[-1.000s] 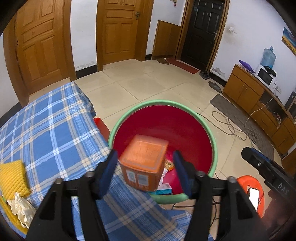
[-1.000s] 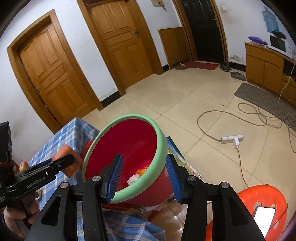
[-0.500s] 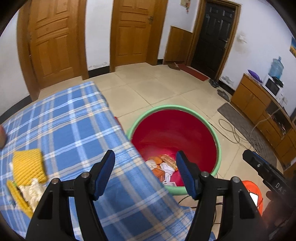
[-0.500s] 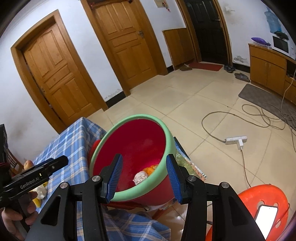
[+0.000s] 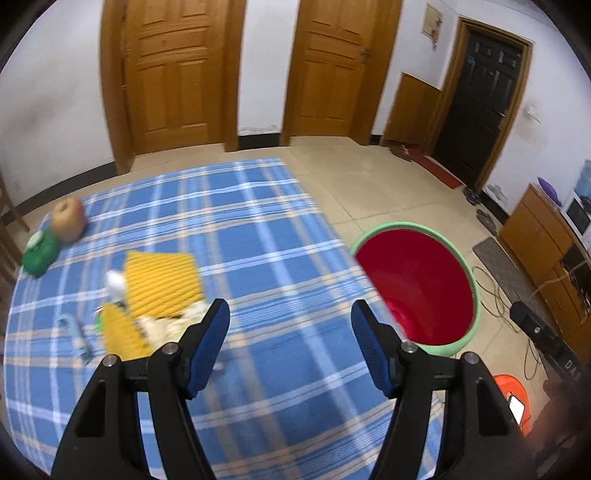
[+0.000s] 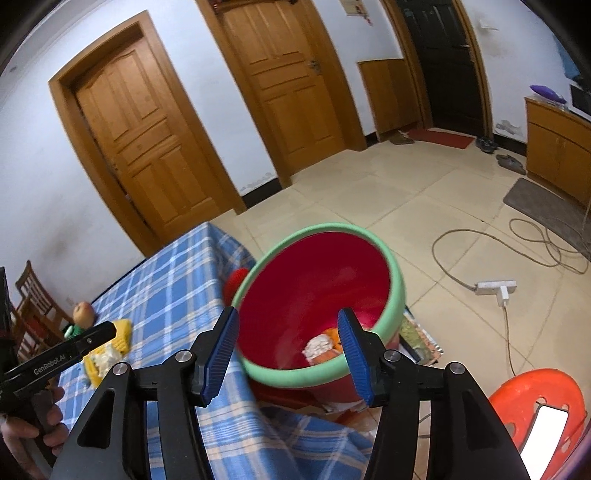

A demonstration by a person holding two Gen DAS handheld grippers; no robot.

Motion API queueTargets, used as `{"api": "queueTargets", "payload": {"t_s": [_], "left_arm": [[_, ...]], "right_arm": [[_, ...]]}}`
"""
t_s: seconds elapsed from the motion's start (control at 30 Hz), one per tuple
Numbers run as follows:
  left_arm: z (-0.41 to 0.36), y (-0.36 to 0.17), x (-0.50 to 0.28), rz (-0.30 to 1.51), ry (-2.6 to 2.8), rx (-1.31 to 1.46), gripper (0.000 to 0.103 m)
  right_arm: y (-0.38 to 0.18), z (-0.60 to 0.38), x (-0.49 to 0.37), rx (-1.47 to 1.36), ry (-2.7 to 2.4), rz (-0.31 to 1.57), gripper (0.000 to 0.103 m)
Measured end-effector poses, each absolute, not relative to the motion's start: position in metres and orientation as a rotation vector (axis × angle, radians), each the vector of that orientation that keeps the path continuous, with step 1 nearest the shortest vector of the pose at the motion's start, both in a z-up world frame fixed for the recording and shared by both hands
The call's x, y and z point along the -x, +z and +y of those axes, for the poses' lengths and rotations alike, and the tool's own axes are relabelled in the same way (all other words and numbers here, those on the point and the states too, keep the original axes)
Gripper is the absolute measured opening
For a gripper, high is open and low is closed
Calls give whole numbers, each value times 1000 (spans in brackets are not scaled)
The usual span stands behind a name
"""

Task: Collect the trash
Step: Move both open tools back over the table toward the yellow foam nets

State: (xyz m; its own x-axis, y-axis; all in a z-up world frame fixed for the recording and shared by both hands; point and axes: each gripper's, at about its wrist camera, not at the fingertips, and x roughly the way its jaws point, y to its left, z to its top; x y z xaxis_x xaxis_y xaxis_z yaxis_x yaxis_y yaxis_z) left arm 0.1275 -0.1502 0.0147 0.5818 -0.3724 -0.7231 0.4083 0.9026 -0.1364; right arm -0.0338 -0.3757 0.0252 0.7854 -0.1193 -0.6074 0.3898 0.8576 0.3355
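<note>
Red plastic bin with green rim (image 6: pixel 395 291) sits between the wide-open, empty right gripper (image 6: pixel 288 350) fingers; left gripper (image 5: pixel 290 349) likewise gapes empty, yellow ribbed sponge (image 5: pixel 160 282) beyond its left finger.

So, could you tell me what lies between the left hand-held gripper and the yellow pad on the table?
In the left wrist view, crumpled whitish trash lies between the left hand-held gripper and the yellow pad, on the blue checked cloth.

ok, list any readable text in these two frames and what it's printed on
"GenRobot.AI": white lettering on the side of the left gripper, seen from the right wrist view.
"DAS": partial lettering on the right gripper's black body, cut off at the left wrist view's edge.
Paper notice on the wall by the black door: too small and blurred to read.
</note>
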Motion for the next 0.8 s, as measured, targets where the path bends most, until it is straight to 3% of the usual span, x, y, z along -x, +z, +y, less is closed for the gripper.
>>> {"api": "queueTargets", "payload": {"t_s": [0.8], "left_arm": [[-18,12,-121,822,-177,17,69]], "right_arm": [[26,-298,8,-404,-91,666,59]]}}
